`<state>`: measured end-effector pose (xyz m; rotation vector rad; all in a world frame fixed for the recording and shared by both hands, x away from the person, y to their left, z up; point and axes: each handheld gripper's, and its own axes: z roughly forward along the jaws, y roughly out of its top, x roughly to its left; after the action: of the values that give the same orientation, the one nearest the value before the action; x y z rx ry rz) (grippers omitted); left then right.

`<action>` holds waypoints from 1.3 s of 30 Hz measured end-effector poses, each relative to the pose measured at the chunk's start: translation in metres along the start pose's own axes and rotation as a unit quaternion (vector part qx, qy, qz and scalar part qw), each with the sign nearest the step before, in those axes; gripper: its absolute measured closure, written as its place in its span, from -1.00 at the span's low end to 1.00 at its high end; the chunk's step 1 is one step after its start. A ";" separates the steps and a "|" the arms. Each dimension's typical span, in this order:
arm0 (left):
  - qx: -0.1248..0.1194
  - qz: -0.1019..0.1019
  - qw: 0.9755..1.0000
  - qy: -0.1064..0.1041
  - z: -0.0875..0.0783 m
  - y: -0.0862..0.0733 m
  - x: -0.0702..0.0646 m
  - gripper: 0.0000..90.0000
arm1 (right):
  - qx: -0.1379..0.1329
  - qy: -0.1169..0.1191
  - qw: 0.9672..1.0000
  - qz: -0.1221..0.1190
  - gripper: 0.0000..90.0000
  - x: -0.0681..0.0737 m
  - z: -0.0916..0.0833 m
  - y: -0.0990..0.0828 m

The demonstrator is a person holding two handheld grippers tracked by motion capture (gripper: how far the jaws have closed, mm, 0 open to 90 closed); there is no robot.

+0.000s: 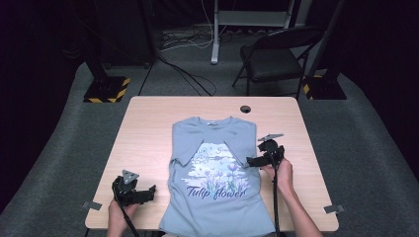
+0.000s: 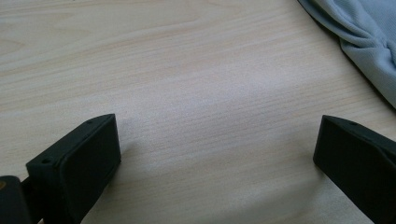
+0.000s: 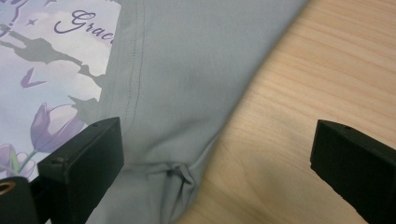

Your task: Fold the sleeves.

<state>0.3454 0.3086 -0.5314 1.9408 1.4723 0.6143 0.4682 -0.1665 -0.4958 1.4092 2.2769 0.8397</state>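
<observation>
The pale blue T-shirt lies face up down the middle of the table, collar away from you, hem hanging slightly over the near edge, both sleeves already folded in over the printed front. You look to be partway through folding it: the sleeve folds are made and the body is not yet folded.

Your right gripper sits at the shirt's right edge beside the folded sleeve, jaws spread wide with nothing between them. In the right gripper view one jaw hangs over the fabric near the print and the other over bare wood, with the garment's edge and a small pucker between. Your left gripper rests on bare table just left of the shirt, jaws also apart and empty.

The next move probably calls for both grippers to pinch the fabric's edge cleanly, gathering every layer so the sleeve folds do not slip open.

Beyond the table, a folding chair and floor cables stand well apart; nothing on the tabletop blocks you.
</observation>
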 end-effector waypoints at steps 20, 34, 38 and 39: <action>0.000 0.000 1.000 0.000 0.000 0.000 0.000 -1.00 | -0.049 -0.028 0.998 0.027 -0.93 -0.019 -0.044 -0.065; 0.000 0.000 1.000 0.000 0.000 0.000 0.000 -1.00 | -0.044 -0.061 0.996 0.054 -0.93 -0.025 -0.065 -0.113; 0.001 0.001 1.000 -0.001 0.000 0.000 0.000 -1.00 | -0.039 -0.074 0.995 0.052 -0.92 -0.023 -0.069 -0.124; 0.000 0.001 1.000 -0.001 0.000 0.000 0.000 -1.00 | -0.037 -0.077 0.995 0.050 -0.93 -0.023 -0.069 -0.127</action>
<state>0.3452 0.3084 -0.5314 1.9433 1.4690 0.6130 0.3521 -0.2510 -0.5240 1.5099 2.0553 0.8081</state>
